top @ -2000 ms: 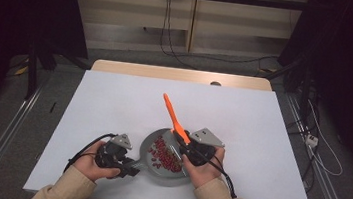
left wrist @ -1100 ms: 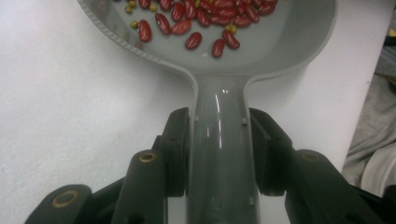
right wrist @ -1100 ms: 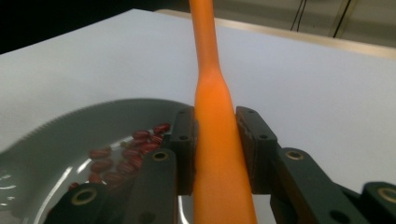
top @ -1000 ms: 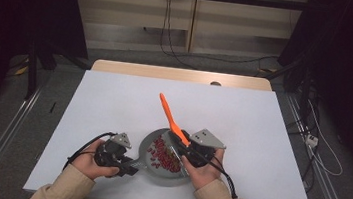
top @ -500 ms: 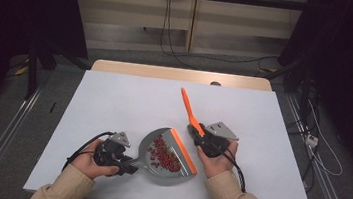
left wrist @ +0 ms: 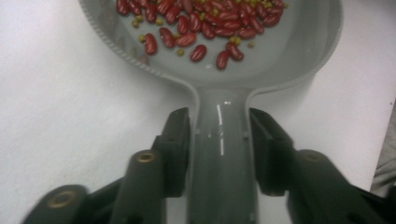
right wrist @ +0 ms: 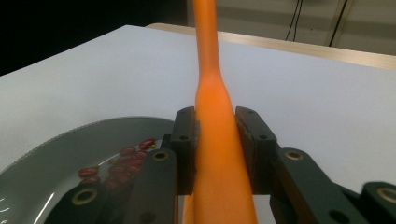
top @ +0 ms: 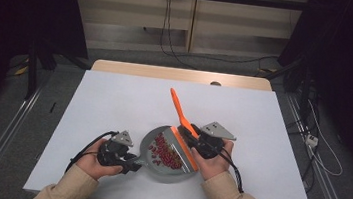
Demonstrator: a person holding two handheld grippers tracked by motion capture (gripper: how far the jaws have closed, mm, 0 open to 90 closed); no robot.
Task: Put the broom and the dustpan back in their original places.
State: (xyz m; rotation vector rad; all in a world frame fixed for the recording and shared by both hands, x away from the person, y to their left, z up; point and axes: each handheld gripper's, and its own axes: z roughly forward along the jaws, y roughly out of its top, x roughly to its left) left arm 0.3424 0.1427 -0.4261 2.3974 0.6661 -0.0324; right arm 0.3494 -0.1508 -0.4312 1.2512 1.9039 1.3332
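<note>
The white table (top: pixel 113 102) lay bare under my forearms except for the work near its front edge. There sat the grey dustpan (top: pixel 154 165), flat on the table between my two hands, its open mouth toward my right. I judged it light, stiff and rather slick plastic, so the sensible hold was its handle, low and close to the pan so it would not swivel. That was where my left gripper (top: pixel 130 160) had it: in the left gripper view the jaws were closed snugly on either side of the dustpan's handle (left wrist: pixel 222 163), pads pressing the plastic.

The orange brush (top: pixel 182 123) stood at the pan's right edge, its head down at the mouth and its handle slanting up and away from me. It looked light too, rigid in the handle and soft only at the bristles. My right gripper (top: pixel 194 141) was clamped tight on the thick lower part of the brush handle (right wrist: pixel 215 140), just above the head.

Smallest were the red beans (top: pixel 166 153), with a few tiny yellowish bits (left wrist: pixel 181 52), loose and ready to roll, heaped inside the pan just left of the brush head.
</note>
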